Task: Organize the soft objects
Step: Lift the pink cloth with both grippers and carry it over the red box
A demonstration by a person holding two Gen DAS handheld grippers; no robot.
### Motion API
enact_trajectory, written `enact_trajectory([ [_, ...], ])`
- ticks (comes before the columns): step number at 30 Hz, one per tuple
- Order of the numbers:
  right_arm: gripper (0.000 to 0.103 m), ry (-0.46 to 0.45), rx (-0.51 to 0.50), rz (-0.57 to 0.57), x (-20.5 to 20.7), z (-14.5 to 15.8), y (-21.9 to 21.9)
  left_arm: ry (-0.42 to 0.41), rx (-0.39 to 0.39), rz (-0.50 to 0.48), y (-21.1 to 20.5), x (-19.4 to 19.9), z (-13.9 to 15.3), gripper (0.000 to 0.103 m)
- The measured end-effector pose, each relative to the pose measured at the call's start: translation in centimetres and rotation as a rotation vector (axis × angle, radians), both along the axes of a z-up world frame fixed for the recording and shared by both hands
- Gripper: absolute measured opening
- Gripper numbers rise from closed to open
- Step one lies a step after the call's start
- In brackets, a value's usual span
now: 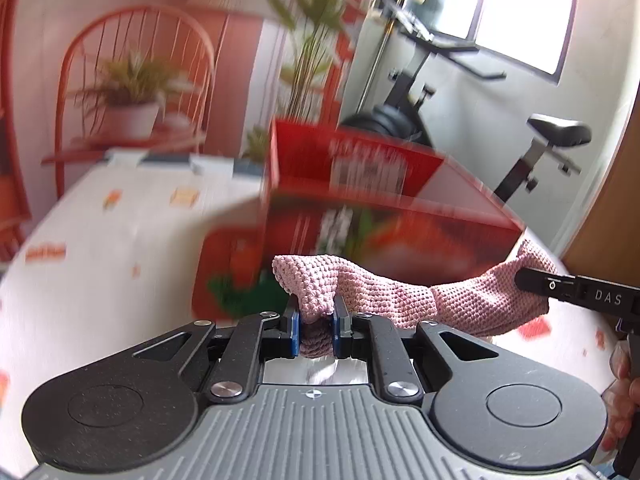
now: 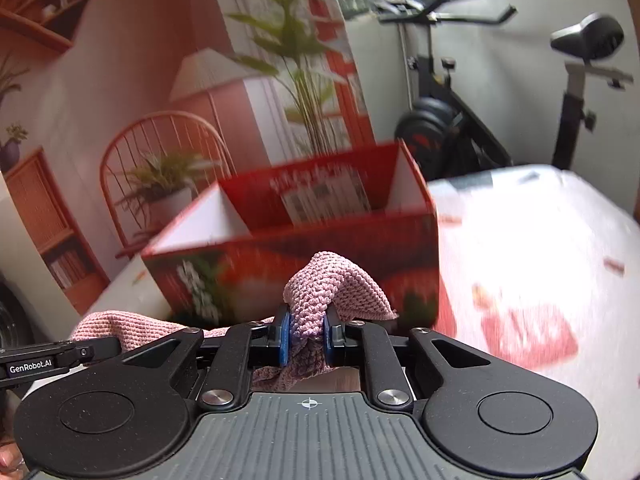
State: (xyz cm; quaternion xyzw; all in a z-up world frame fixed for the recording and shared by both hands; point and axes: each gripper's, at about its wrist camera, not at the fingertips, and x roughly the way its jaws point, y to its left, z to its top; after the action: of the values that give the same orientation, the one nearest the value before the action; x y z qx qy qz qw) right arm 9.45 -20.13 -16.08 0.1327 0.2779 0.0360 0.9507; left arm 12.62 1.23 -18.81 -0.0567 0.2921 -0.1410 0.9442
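Layout of the scene. A knitted cloth (image 1: 384, 292) hangs stretched between two grippers above a table (image 1: 120, 248): one end sits between the pads of the left gripper (image 1: 316, 330), the other between the pads of the right gripper (image 2: 306, 336), which lies to the left gripper's right. An open box (image 2: 304, 256) stands on the table just beyond the cloth. Behind the table stands a backdrop (image 2: 132, 92); to its right, farther back, an exercise bike (image 2: 460, 120). A window (image 1: 520, 12) lies above and behind the bike.
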Motion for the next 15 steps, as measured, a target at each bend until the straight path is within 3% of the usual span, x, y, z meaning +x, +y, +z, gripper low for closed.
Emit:
enact_trajectory([
  [7, 0.014, -0.126, -0.036, 0.002, 4.0, 6.1, -2.3, -0.111, 0.04, -0.066, -2.0, 3.9, 5.4, 0.015],
  [11, 0.014, -0.15, -0.07, -0.017, 6.9, 7.7, -3.5, -0.104, 0.046, -0.07, -3.9, 7.1, 6.6, 0.015],
  [15, 0.014, -0.121, -0.128, -0.016, 10.0, 7.3, -3.8, -0.056, 0.065, -0.08, -5.5, 10.3, 6.7, 0.015],
])
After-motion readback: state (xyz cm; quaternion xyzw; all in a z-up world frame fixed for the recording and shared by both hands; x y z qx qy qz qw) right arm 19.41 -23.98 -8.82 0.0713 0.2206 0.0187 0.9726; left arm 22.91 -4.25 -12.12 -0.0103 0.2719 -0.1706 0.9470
